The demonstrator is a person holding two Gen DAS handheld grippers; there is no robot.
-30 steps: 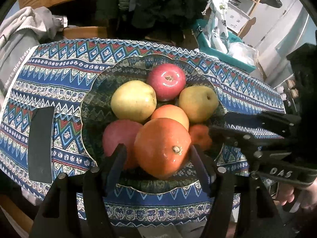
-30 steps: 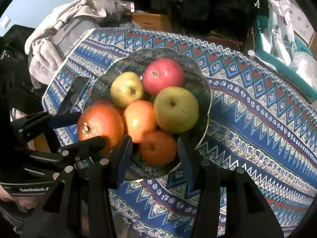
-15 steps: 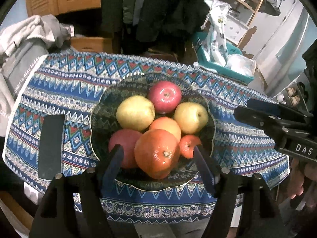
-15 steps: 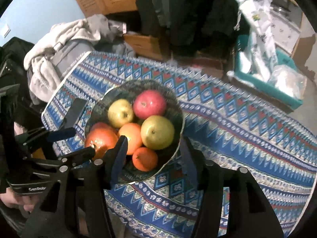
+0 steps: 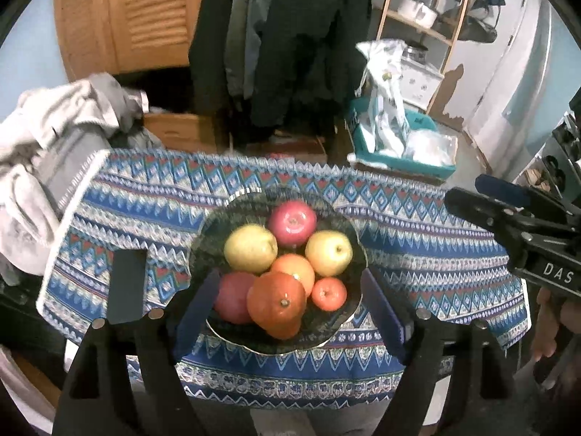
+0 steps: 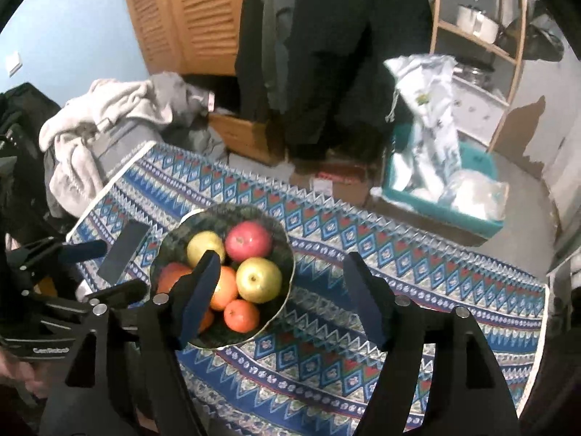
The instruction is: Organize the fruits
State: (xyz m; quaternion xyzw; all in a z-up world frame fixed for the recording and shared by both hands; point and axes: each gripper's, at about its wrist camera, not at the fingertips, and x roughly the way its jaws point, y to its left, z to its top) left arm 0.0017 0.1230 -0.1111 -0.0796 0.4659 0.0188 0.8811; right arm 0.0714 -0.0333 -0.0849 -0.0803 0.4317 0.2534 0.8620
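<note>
A dark patterned bowl (image 5: 341, 218) (image 6: 279, 239) on the blue patterned tablecloth (image 5: 152, 196) holds several fruits: a red apple (image 5: 292, 222) (image 6: 248, 241), two yellow apples (image 5: 250, 248) (image 5: 329, 253), oranges (image 5: 276, 301) (image 5: 328, 293) and another red fruit (image 5: 232, 296). My left gripper (image 5: 290, 321) is open and empty, raised well above and short of the bowl. My right gripper (image 6: 283, 301) is open and empty, high above the bowl's right side.
A black phone-like slab (image 5: 127, 283) (image 6: 125, 250) lies on the cloth left of the bowl. Grey clothes (image 5: 47, 138) are piled off the table's left end. A teal bin with bags (image 5: 399, 145) stands behind on the right.
Both grippers have pulled back and up away from the bowl, so the bowl looks smaller. The fruits have not moved.
</note>
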